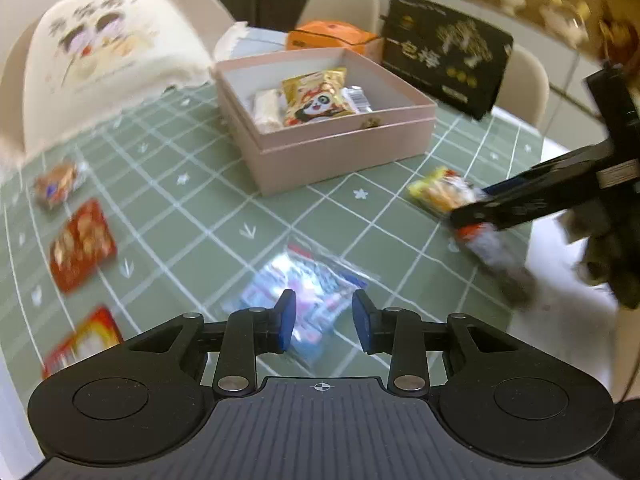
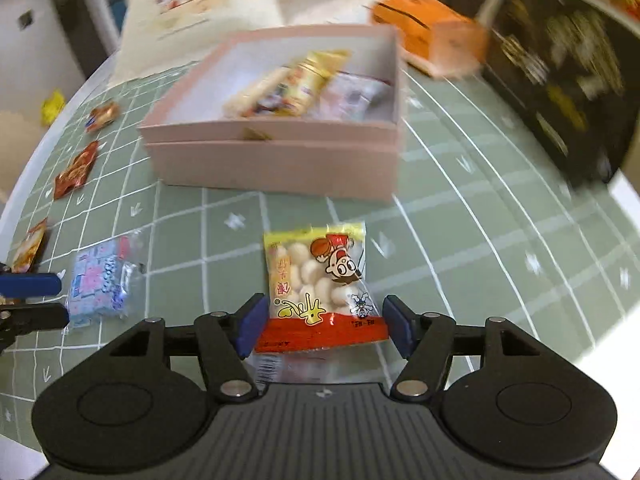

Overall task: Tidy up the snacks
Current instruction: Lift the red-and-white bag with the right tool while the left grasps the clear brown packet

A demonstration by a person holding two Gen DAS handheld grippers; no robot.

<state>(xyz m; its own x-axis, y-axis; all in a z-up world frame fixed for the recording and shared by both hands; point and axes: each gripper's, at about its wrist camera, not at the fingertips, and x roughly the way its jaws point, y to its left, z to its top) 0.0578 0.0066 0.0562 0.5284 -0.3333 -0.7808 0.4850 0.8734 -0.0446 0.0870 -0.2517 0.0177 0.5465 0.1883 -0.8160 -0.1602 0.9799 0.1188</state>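
**Snacks lie scattered around an open pink box, both grippers spread over packets**

Snacks are partly in the pink box (image 1: 328, 152) and partly loose on the green grid-patterned tablecloth (image 1: 192, 208). The box stands open near the middle of the table; inside it lie a gold panda packet (image 1: 316, 98), a white wrapped bar (image 1: 267, 110) to its left and a clear-wrapped packet (image 1: 358, 98) to its right.

The right gripper (image 2: 324, 322) has its blue-padded fingers wide apart, one on each side of the yellow-and-red cartoon snack packet (image 2: 320, 284). The packet lies flat on the cloth in front of the box, its red lower edge between the pads; whether either pad touches it is hard to tell, and the jaws are not closed on it.

The left gripper (image 1: 325, 322) is likewise open, its pads set apart above a clear blue-and-pink candy bag (image 1: 296, 292), which lies on the cloth and looks blurred in the left wrist view. In the right wrist view the same bag sits to the left of the cartoon packet, with the left gripper's blue fingertips just beside it.

Along the left edge of the table lie three more packets: a small orange-wrapped one (image 1: 56, 184), a red one (image 1: 82, 246) and a red-and-yellow one (image 1: 86, 340).

Behind the box are a cream printed cloth bag (image 1: 108, 40), an orange carton (image 1: 332, 36) and a black gift box with gold lettering (image 1: 448, 52).
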